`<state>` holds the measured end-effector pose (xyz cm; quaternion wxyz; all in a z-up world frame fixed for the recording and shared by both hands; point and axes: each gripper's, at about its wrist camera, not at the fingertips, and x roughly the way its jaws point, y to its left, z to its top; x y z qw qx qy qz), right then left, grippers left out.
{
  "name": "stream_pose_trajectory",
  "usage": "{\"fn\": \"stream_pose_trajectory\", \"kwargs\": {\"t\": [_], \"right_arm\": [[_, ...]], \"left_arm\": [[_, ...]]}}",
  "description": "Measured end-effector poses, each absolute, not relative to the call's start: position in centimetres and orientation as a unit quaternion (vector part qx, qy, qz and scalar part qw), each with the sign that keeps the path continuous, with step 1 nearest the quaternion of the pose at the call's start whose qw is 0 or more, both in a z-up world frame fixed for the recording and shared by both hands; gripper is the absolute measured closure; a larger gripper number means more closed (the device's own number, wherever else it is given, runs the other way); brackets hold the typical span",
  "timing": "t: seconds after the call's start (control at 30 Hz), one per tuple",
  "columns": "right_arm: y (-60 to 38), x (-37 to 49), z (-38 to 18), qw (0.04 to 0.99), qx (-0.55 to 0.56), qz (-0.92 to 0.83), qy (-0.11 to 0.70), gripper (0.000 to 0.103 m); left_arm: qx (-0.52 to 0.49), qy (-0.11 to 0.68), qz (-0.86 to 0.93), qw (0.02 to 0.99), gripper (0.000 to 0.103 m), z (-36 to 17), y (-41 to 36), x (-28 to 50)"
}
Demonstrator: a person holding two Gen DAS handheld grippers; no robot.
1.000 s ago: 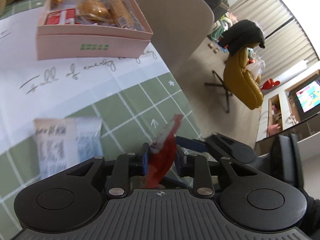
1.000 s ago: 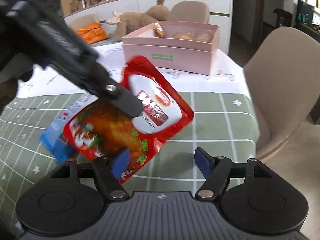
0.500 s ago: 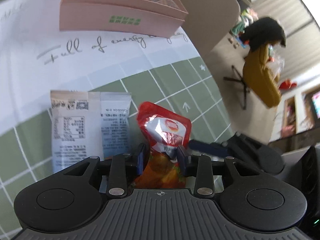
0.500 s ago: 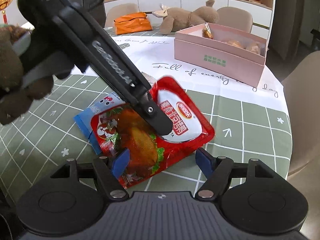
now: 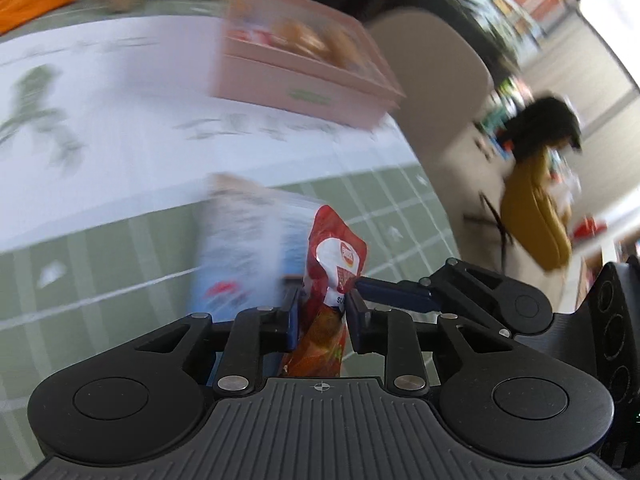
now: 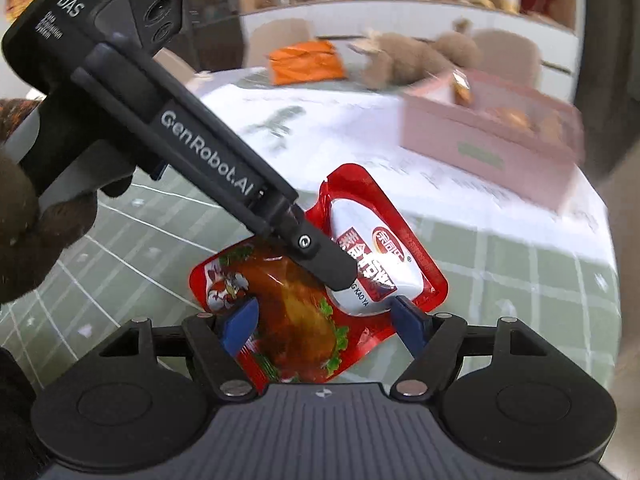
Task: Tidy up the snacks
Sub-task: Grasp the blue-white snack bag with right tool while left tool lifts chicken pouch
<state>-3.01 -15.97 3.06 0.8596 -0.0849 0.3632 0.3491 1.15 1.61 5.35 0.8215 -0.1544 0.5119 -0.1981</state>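
My left gripper [image 5: 322, 316] is shut on a red snack pouch [image 5: 334, 264] and holds it above the table. The same pouch [image 6: 320, 284] fills the middle of the right wrist view, with the left gripper's finger [image 6: 320, 256] across it. My right gripper [image 6: 326, 320] is open, its blue pads on either side of the pouch's lower part; contact is not visible. A pink box [image 5: 304, 76] with several snacks in it stands at the back of the table; it also shows in the right wrist view [image 6: 492, 132]. A blue and white packet [image 5: 244, 248] lies on the tablecloth under the pouch.
A green checked tablecloth [image 6: 520, 280] with a white printed centre covers the table. A plush toy [image 6: 416, 60] and an orange bag [image 6: 306, 60] lie at the far side. Beige chairs [image 5: 436, 80] stand by the table's right edge.
The left gripper has lifted and swung with the red pouch, so the view is blurred. The pouch now sits between the right gripper's open pads.
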Motion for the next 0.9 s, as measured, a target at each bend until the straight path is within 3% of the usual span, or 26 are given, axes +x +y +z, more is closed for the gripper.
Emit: {"fn": "stream_pose_trajectory", "kwargs": {"t": [0.2,0.4,0.73,0.9], "right_arm": [[-11.5,-3.1,3.8,0.84,-0.108,0.41,0.339,0.028],[-8.7,0.3,2.0,0.864,-0.123,0.336,0.355,0.024],[-12.8,-0.2,1.3,0.883,-0.201,0.27,0.327,0.022],[-17.6,0.4,2.2,0.893,-0.117,0.232,0.368,0.022]], "left_arm": [[-0.202,0.492,-0.072,0.844,0.076,5.2,10.5,-3.8],[-0.292,0.477,0.012,0.829,0.076,3.9,16.2,-6.6],[-0.278,0.497,-0.047,0.821,0.074,2.7,11.8,-3.8],[-0.258,0.501,-0.065,0.823,0.074,2.5,9.0,-2.1]]}}
